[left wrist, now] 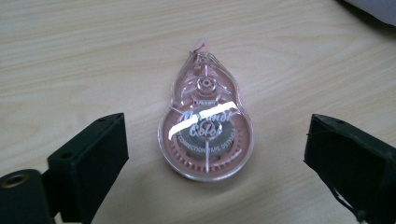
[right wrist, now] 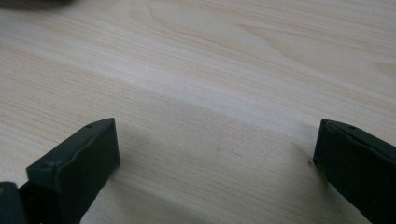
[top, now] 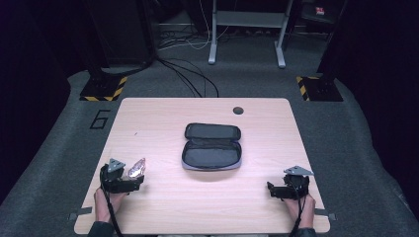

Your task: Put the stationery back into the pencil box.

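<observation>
Left gripper view: lining up on the correction tape

Left gripper view has my left jaws standing wide, one to each side of the pink correction tape (left wrist: 205,122), neither pad touching it. It lies flat on the wooden counter (left wrist: 93,56), tip pointing away from me. I judge the step in hand to be the pick-up: the grip is framed but not yet made.

In the right gripper view my right jaws are also spread wide with nothing but bare counter between them; that hand looks parked near the front right edge.

From the high view, my left gripper (top: 129,180) sits at the front left with the tape at its nose, my right gripper (top: 273,190) well apart. Farther off, mid-counter, an open black case (top: 211,153) lies flat. Next I should close squarely on the tape's broad round end, then carry it toward the case, which looks the likely place for it.
</observation>
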`<state>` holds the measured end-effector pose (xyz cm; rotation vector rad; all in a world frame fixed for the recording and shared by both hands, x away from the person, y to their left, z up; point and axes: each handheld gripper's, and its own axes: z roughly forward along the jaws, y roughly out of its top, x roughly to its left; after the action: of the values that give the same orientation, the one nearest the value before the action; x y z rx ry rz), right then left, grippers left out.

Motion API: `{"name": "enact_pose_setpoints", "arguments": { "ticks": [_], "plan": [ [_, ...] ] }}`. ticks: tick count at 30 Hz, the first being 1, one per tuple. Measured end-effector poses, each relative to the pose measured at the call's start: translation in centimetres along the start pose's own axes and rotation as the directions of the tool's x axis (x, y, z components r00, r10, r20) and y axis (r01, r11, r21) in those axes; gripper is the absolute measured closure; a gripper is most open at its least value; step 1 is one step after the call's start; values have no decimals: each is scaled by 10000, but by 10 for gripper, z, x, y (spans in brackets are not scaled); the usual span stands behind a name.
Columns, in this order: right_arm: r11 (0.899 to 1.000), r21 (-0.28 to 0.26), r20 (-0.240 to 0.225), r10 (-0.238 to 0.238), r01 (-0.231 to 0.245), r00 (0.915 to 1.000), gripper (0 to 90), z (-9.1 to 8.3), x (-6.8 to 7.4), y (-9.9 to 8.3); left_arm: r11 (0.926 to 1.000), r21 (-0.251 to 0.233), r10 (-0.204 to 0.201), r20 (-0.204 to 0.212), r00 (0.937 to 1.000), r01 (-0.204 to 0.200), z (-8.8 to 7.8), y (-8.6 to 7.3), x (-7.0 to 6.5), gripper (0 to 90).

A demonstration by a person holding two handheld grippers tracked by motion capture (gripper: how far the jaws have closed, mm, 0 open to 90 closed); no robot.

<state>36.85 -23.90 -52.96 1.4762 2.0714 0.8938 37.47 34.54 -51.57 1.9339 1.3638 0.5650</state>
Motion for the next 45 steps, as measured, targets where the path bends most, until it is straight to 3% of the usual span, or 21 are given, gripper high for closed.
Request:
{"name": "enact_pose_setpoints", "arguments": {
  "ticks": [3, 5, 6, 8, 9, 10, 12, 17, 20, 28, 37, 45],
  "plan": [
    [9999, -5, -53, -117, 117, 9999, 5, 0, -1, 0, 9998, 180, 96, -8, 10000, -96, 4, 1, 2, 129],
    [10000, -30, -24, -94, 94, 10000, 8, 0, -2, 1, 10000, 41, 82, -65, 9999, -81, 7, 1, 2, 150],
    [10000, -30, -20, -91, 91, 10000, 9, 0, -2, 1, 9995, 262, 163, -34, 9999, -162, 7, 2, 3, 155],
    [10000, -26, -25, -75, 75, 10000, 10, 0, -2, 0, 9998, 120, 154, -96, 9998, -153, 9, 2, 3, 178],
    [10000, -25, -20, -66, 66, 10000, 11, 0, -2, 0, 9992, 312, 242, -30, 9997, -241, 9, 3, 4, 178],
    [10000, -27, -19, -75, 75, 10000, 13, 0, -2, 0, 9997, 132, 216, -34, 9998, -215, 11, 2, 3, 195],
    [10000, -47, -5, -73, 73, 10000, 19, 0, -2, 0, 9988, 352, 341, 32, 9994, -342, 11, 4, 3, 221],
    [9999, -39, 1, -153, 153, 9999, 24, 0, -3, 0, 9989, 285, 379, -139, 9992, -375, 14, 2, 2, 281],
    [9999, -54, 5, -156, 156, 9999, 26, 0, -3, 0, 9993, 166, 349, -204, 9992, -345, 13, 1, 3, 384],
    [9999, -61, 27, -140, 140, 9999, 30, 0, -3, 0, 9988, 175, 454, -183, 9988, -451, 12, 1, 3, 396],
    [9999, -73, 10, -135, 135, 9999, 32, 0, -3, 0, 9988, -332, 347, -41, 9994, -348, 1, 4, 4, 396],
    [9999, -69, 2, -137, 137, 9999, 32, 0, -3, 0, 9964, -588, 623, 252, 9977, -608, -13, 19, -3, 396]
  ]
}}
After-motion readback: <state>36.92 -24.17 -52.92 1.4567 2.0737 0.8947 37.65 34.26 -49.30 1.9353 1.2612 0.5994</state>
